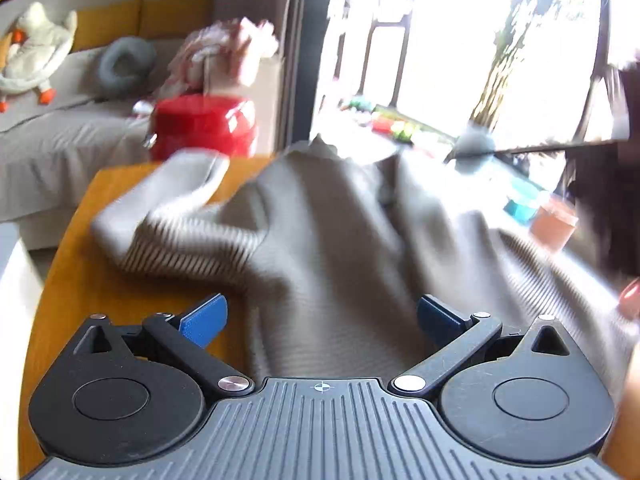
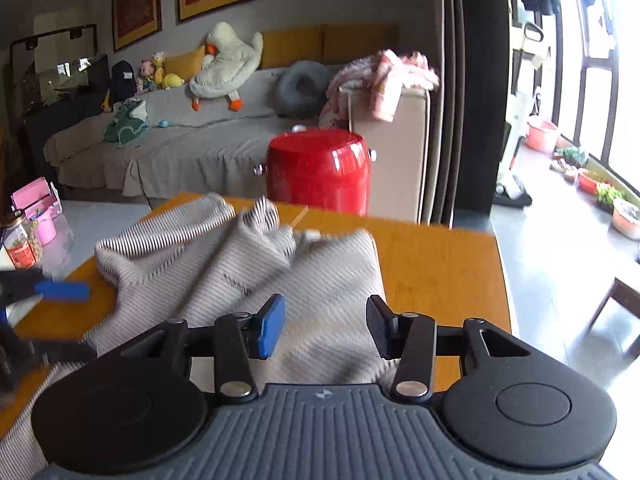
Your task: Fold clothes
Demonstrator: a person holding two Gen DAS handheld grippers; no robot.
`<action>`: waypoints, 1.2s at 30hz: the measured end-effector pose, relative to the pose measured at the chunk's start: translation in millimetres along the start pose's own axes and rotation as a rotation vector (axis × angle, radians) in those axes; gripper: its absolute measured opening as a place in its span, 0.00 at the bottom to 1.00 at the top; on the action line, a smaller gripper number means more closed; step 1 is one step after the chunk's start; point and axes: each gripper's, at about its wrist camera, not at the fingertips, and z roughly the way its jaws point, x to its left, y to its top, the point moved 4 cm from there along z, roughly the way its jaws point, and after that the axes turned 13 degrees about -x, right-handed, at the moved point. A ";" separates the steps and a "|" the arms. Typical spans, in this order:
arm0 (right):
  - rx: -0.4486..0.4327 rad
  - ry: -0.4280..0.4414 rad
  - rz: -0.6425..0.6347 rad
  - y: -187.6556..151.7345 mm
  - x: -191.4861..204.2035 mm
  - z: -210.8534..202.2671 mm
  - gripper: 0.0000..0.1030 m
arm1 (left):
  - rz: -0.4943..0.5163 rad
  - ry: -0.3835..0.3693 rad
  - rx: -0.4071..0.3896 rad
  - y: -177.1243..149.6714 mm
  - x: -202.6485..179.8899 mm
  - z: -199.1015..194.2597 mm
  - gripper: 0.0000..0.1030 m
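My left claw (image 1: pixel 322 316) is spread wide, its blue pads on either side of the striped garment (image 1: pixel 340 240) with nothing pinched between them. My right claw (image 2: pixel 326 326) is also spread, hovering over the same garment (image 2: pixel 248 276) without gripping it. The cloth lies crumpled on the orange counter (image 2: pixel 440 264), a sleeve bunched toward the far left corner, and much of it is blurred in the left view. Beyond the counter stands a red stool (image 2: pixel 318 170), and behind that a grey sofa (image 2: pixel 180 148) carrying a white plush goose (image 2: pixel 226 66).
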 end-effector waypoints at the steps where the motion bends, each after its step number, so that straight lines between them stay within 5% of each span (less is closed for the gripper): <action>1: 0.015 -0.006 0.017 -12.2 -2.9 -7.6 0.44 | -0.006 -0.038 -0.025 6.1 -6.0 4.9 1.00; 5: 0.023 -0.024 0.108 -48.0 -2.0 -29.6 0.44 | -0.033 -0.126 -0.044 13.3 -24.9 35.8 1.00; 10: 0.039 -0.039 0.110 -64.3 7.5 -66.0 0.45 | -0.037 0.007 0.087 -18.3 -15.1 61.4 1.00; 12: 0.063 -0.013 0.093 -67.4 11.6 -78.2 0.46 | -0.119 -0.016 0.105 -21.4 -2.2 52.2 1.00; 16: 0.061 0.006 0.029 -55.5 19.4 -87.3 0.44 | -0.029 0.023 0.116 -26.1 1.4 33.3 1.00; 18: 0.025 0.001 0.006 -41.0 20.6 -88.3 0.33 | 0.029 0.050 0.109 -25.4 -1.9 24.3 1.00; 23: -0.054 -0.072 0.043 10.8 1.1 -42.1 0.30 | 0.237 0.008 -0.019 7.8 -19.1 21.5 1.00; 26: -0.022 -0.093 0.138 13.3 -12.7 6.8 0.54 | 0.283 0.024 -0.034 24.9 -11.7 49.0 1.00; 29: 0.011 -0.093 0.167 4.5 -16.8 44.9 0.59 | 0.254 0.007 0.034 29.8 2.7 86.1 0.99; 32: 0.023 -0.046 0.171 2.1 -12.8 61.5 0.17 | 0.231 -0.003 0.090 24.9 15.3 114.9 0.98; 36: -0.168 -0.006 0.122 40.2 -11.8 21.8 0.12 | 0.196 0.059 0.122 15.1 36.3 129.6 0.98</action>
